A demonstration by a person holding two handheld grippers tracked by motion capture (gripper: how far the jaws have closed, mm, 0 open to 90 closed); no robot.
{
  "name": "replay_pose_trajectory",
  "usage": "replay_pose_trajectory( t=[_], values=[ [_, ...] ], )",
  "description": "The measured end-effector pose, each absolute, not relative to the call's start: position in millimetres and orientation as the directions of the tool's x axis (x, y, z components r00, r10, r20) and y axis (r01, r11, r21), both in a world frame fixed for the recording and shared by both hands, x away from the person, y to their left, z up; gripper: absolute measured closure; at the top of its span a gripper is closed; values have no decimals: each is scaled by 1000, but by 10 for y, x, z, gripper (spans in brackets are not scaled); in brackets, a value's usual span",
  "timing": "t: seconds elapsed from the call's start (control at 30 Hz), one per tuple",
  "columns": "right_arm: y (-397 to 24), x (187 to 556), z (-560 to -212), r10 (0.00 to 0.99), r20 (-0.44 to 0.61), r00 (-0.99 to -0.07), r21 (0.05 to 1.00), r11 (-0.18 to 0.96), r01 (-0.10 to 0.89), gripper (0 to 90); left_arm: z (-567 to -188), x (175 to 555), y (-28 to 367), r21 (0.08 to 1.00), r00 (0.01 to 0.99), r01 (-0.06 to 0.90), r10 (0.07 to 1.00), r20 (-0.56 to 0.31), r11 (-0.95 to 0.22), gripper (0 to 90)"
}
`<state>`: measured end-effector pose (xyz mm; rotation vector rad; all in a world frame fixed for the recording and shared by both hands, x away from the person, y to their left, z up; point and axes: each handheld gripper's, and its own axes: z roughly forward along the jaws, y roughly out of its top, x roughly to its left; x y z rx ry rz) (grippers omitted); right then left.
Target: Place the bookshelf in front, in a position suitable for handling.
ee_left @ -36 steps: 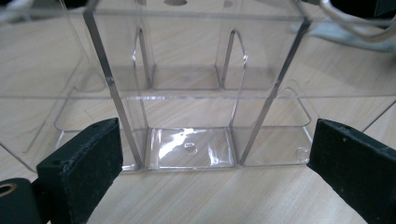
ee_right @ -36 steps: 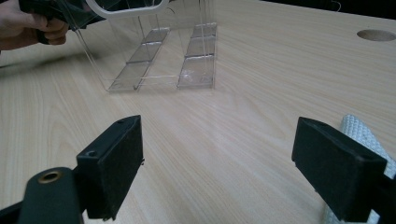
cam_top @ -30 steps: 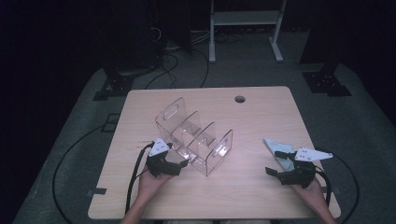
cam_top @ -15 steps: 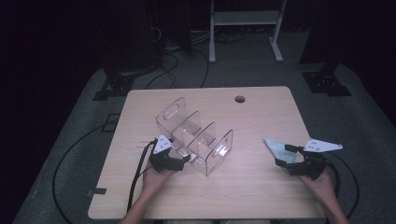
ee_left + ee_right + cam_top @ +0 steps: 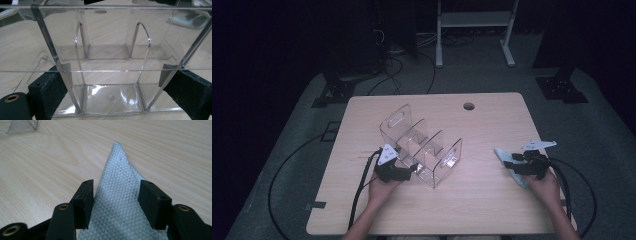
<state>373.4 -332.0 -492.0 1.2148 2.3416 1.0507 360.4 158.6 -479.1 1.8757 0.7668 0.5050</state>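
Shifted toward the tabletop's right edge since a second ago, the pale grey cloth [image 5: 511, 165] lies flat there between the right hand-held gripper's [image 5: 115, 203] jaws, which have just been closing, left pad at its edge, right pad apart. At centre, the left hand-held gripper [image 5: 110, 95] straddles the clear acrylic organiser [image 5: 422, 145], jaws wide beside its walls

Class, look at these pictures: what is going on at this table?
A person works at a light wooden table with a gripper in each hand. The left gripper has its fingers on either side of a clear acrylic divided organiser. The right gripper has been closing its fingers over a pale grey textured cloth lying flat on the table; whether they pinch it yet is unclear.
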Motion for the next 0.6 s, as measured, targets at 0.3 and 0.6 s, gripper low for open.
replay_pose_trajectory(
  t=[0.3,0.6],
  values=[
    [-3314,3759,-4900,837,63,-543,710,345,614,787,-4803,3615,1572,917,707,281,708,4,-285,77],
    [-3272,3744,-4884,795,250,-553,704,242,667,822,-4794,3593,1541,914,691,292,723,3,-282,82]
  ],
)
